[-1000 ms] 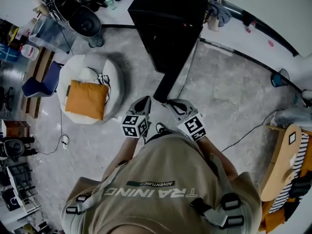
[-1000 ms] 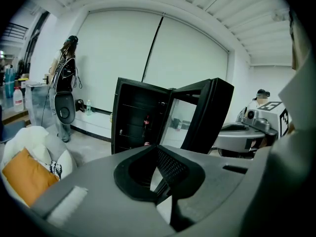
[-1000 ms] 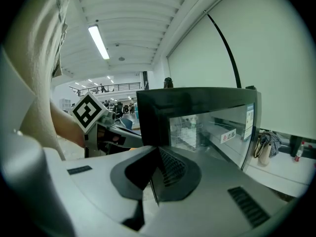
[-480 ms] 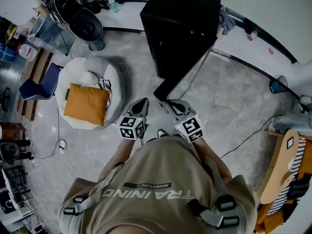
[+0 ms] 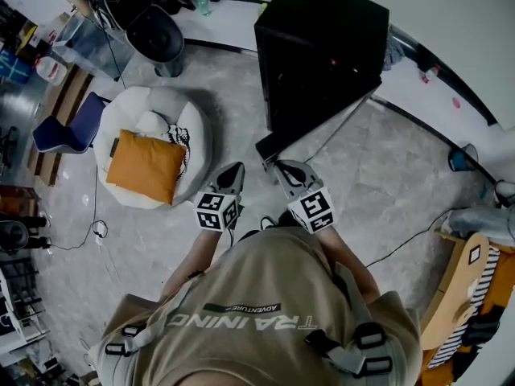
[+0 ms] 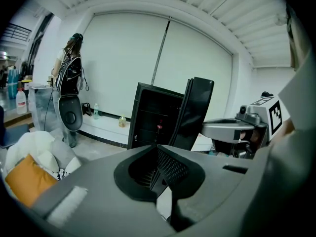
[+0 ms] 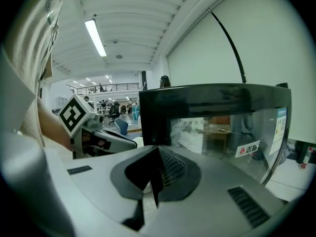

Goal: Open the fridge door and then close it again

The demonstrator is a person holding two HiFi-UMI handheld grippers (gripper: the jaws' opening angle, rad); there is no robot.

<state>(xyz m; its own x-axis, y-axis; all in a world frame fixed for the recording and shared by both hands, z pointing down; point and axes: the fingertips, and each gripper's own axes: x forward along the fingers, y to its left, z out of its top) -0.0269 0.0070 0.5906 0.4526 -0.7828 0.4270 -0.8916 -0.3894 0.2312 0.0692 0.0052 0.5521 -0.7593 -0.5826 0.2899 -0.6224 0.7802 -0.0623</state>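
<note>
Both pairs of jaws were clenched together, grasping nothing. Well off to the left of the left gripper lay an orange cushion on a white beanbag. Just beside that gripper, the right gripper pointed the same way. Ahead of both jaws stood the black fridge, its door swung open, reaching toward the right jaws.

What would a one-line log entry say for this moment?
fridge door: open | left gripper: shut, empty | right gripper: shut, empty, facing door
</note>
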